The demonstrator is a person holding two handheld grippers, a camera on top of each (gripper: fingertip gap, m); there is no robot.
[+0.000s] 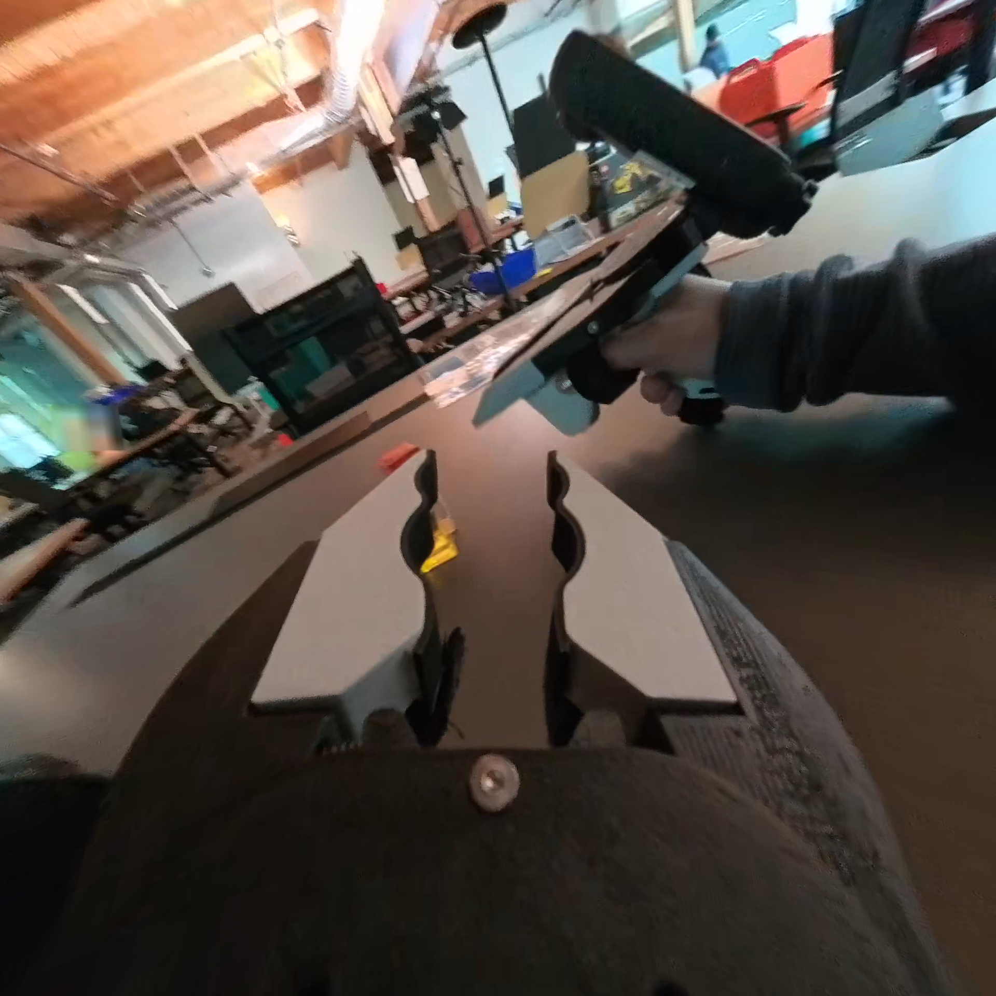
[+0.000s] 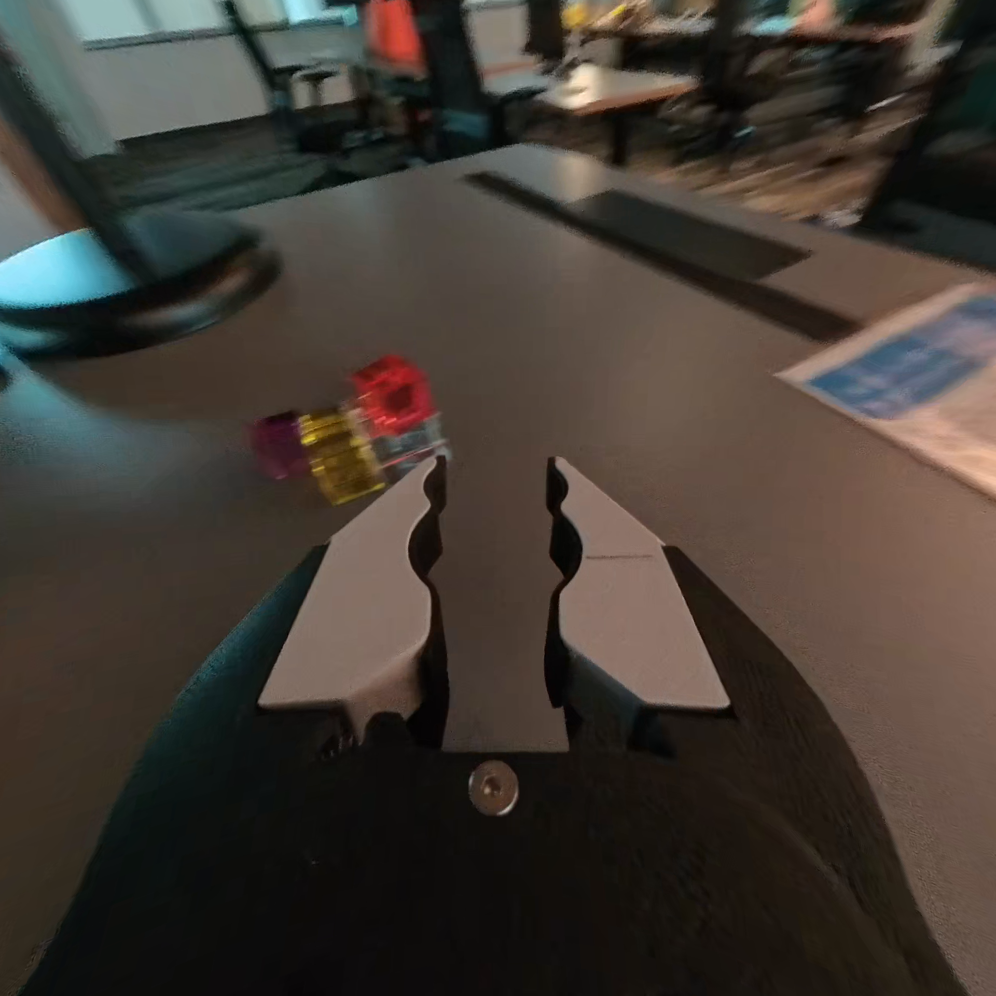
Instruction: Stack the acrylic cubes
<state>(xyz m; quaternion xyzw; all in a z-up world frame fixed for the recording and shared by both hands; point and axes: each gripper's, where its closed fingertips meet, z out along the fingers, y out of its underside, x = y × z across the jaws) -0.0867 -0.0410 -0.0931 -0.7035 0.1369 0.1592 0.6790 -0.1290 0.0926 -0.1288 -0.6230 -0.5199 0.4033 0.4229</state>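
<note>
Blurred coloured blocks [image 2: 355,431], paper [image 2: 916,366] edge-cut

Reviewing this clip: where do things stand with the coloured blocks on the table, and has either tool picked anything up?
Nothing looks handled. The left tool and right tool are both open, with only bare table between their fingers. A joined cluster of translucent blocks, red, yellow, purple and clear, lies on the table just ahead-left of the right tool. No block is gripped, so any picking up is still to come.
</note>
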